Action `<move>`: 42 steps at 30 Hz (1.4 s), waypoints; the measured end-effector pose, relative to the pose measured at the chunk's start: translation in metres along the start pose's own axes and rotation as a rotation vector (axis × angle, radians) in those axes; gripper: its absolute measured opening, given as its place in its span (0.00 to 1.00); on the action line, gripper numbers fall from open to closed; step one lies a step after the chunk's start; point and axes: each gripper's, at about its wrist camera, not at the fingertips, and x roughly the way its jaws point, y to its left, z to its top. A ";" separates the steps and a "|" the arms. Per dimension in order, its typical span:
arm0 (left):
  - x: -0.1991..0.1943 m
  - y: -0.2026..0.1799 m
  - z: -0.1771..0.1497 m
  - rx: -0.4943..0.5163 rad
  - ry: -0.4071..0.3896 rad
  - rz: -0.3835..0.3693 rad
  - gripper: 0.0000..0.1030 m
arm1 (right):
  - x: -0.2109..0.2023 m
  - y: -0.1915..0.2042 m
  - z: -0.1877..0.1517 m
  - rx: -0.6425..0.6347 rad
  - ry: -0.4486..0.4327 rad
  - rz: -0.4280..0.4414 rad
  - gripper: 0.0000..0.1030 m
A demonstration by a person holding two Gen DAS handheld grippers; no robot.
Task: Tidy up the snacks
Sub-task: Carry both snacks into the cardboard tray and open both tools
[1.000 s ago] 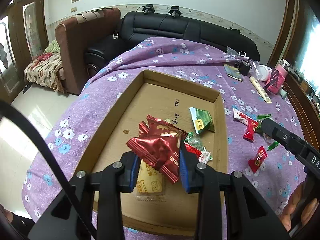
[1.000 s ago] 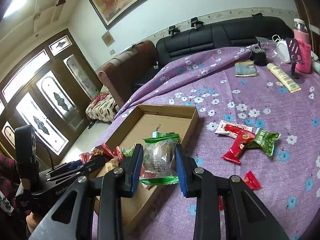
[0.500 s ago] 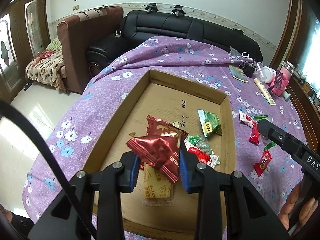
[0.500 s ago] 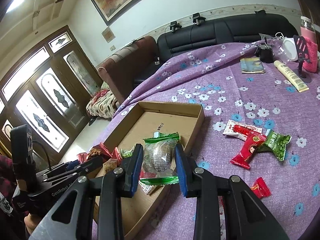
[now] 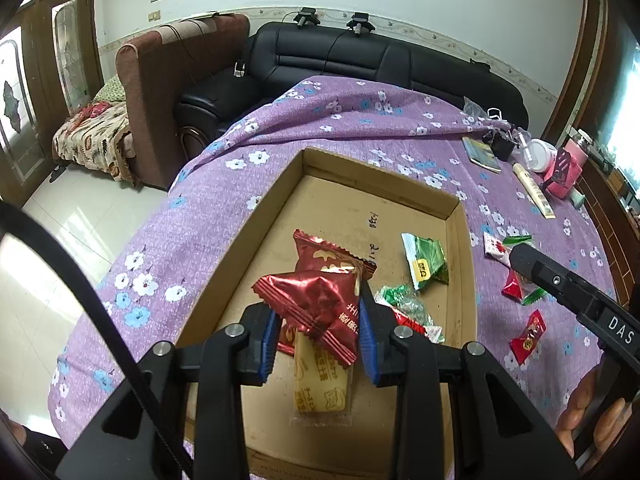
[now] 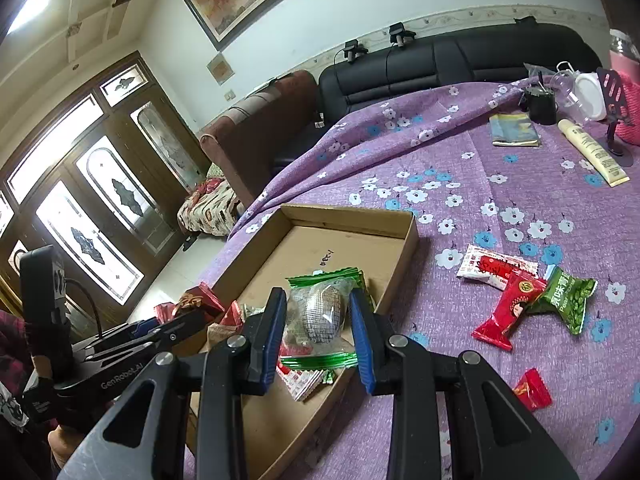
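Note:
A shallow cardboard box lies on the purple flowered tablecloth. My left gripper is shut on a dark red snack packet above the box's near half. Below it lie another red packet, a yellow biscuit pack, a green packet and a green-and-red wrapper. My right gripper is shut on a clear, green-edged packet, held over the box's near right side. The left gripper with its red packet also shows at lower left in the right wrist view.
Loose snacks lie on the cloth right of the box: a white-red packet, a red packet, a green pea packet and a small red one. A cream tube, booklet, dark cup and pink items stand far right. Sofas lie behind.
Both grippers keep hold of their packets. In both views the box and the snacks have slid slightly, as the cameras drew back a little.

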 end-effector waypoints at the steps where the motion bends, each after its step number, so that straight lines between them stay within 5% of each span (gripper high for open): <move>1: 0.000 0.000 0.001 0.000 -0.001 0.001 0.35 | 0.000 0.000 0.001 0.002 0.000 -0.001 0.30; 18: 0.015 -0.006 0.034 0.004 -0.003 0.005 0.35 | 0.014 0.008 0.028 -0.026 -0.008 -0.011 0.30; 42: 0.090 -0.006 0.077 0.012 0.093 0.069 0.35 | 0.098 -0.005 0.046 -0.047 0.137 -0.089 0.30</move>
